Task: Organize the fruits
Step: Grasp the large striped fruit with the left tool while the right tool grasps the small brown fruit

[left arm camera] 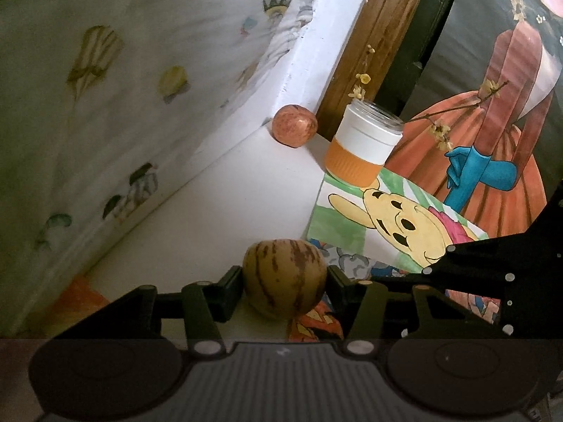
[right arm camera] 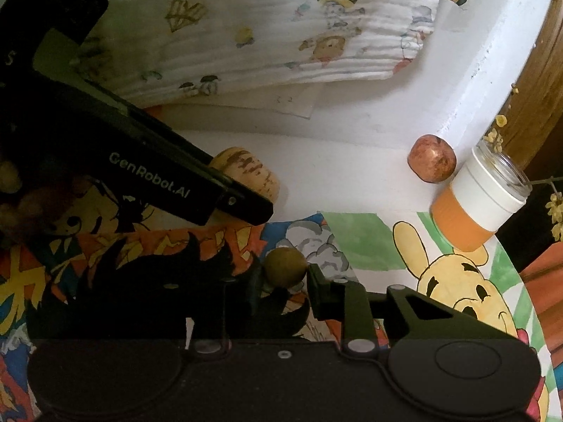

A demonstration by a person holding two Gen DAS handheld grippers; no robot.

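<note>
Left gripper (left arm camera: 285,279) jaws grasping upright striped fruit (left arm camera: 284,277), right gripper (right arm camera: 285,274) clenched on small fruit (right arm camera: 285,268) (seemingly round)

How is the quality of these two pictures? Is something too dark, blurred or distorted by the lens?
Left wrist view: the striped fruit and the jar are sharp; the straight wall edge bends from the fisheye and the corners are black. Right wrist view: the lower left is deep in shadow, so the small brown fruit stands out but the dark drawing beside it is hard to read.
</note>
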